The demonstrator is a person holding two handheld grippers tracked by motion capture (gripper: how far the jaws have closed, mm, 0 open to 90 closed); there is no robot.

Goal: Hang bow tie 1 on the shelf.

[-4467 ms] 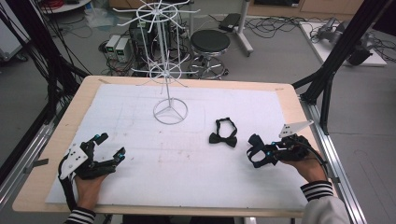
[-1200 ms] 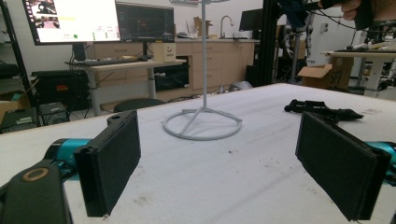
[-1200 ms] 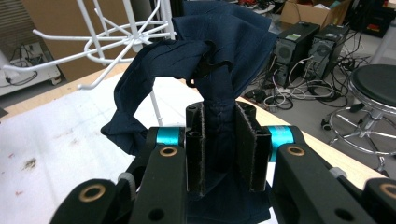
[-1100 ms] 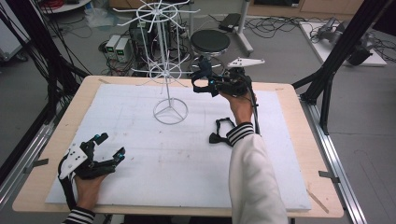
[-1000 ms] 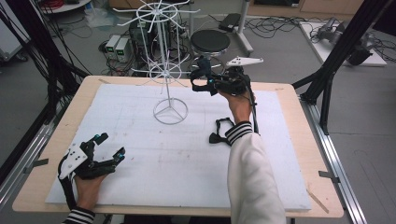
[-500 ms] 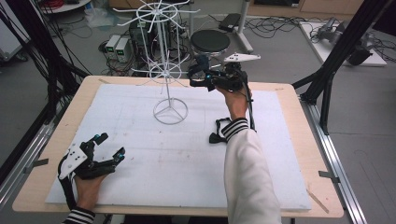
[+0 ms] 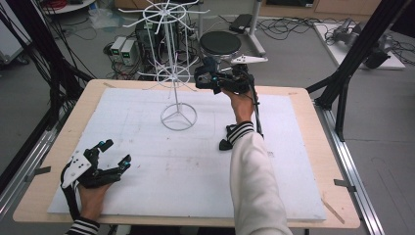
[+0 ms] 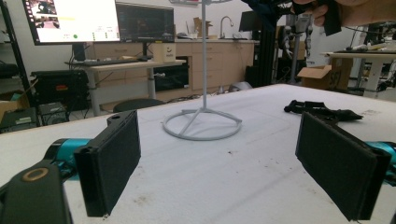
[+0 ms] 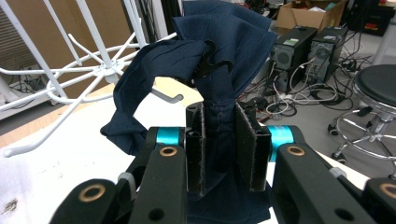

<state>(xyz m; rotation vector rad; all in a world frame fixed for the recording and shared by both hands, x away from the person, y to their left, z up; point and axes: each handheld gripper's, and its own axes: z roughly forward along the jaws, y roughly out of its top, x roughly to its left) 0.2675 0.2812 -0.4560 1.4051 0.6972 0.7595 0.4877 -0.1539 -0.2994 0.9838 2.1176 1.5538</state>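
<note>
My right gripper [image 7: 201, 79] is raised beside the lower tier of the white wire rack [image 7: 172, 73], and it is shut on a navy bow tie [image 9: 224, 37]. The tie's strap loops over toward a hooked rack arm [image 9: 163, 96]; whether it hangs on the hook I cannot tell. A black bow tie [image 7: 225, 143] lies on the white mat, partly hidden by the sleeve, and it also shows in the left gripper view [image 8: 322, 111]. Near the table's front left corner, my left gripper [image 7: 116, 152] rests open with nothing between its pads [image 8: 116, 158].
The rack's ring base [image 7: 178, 116] stands on the white mat [image 7: 147, 196] at the back middle. A round stool [image 7: 220, 43], computer boxes and cables sit on the floor beyond the table's far edge. Black frame posts [image 7: 342, 83] flank the table.
My right gripper rose from the table's right edge to the rack with the navy tie, then crept left toward the lower tier. The left gripper stayed put.
</note>
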